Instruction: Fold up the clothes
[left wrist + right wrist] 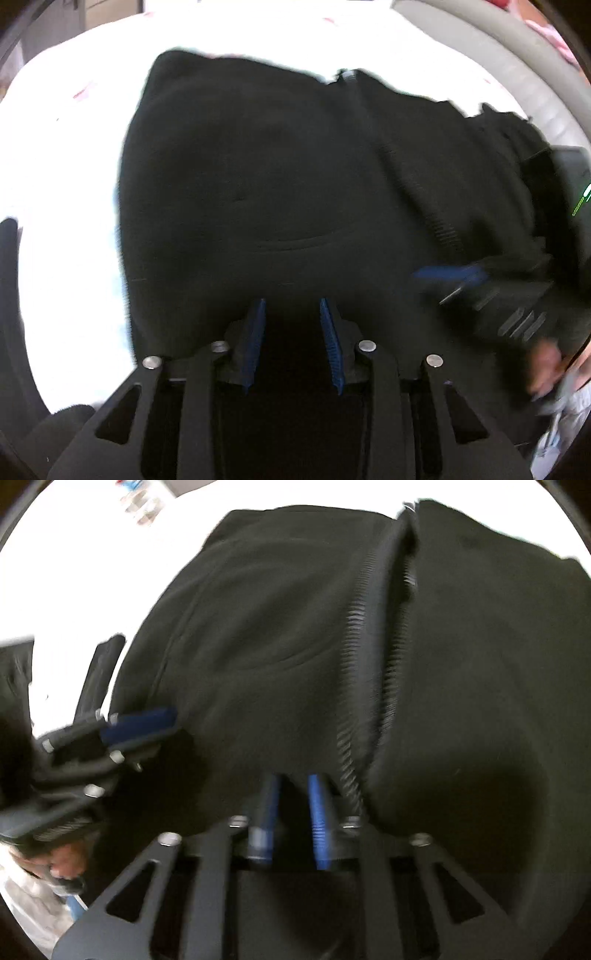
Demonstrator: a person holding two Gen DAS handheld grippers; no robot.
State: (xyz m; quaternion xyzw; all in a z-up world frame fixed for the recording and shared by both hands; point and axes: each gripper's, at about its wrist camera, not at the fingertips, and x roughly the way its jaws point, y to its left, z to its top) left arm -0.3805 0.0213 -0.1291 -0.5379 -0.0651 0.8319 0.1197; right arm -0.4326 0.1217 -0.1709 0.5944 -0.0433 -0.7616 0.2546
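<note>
A black zip-up fleece jacket point(258, 166) point(258, 646) lies spread on a white sheet point(66, 184), its zipper point(369, 657) running up the right of the right wrist view. My left gripper point(292, 317) stands at the near hem with its blue pads apart; dark cloth lies between them, with no visible pinch. It also shows at the jacket's left edge as the left gripper point(155, 723). My right gripper point(293, 790) has its pads close together, with the hem beside the zipper bunched over the tips. In the left wrist view the right gripper point(454, 275) rests on the cloth, fingers together.
A grey padded rim point(498, 66) curves along the far right of the sheet. Small pink marks point(83, 90) dot the sheet. A hand point(546, 369) holds the right gripper. Some blurred small items point(144, 502) sit at the far edge. White sheet point(74, 572) shows left of the jacket.
</note>
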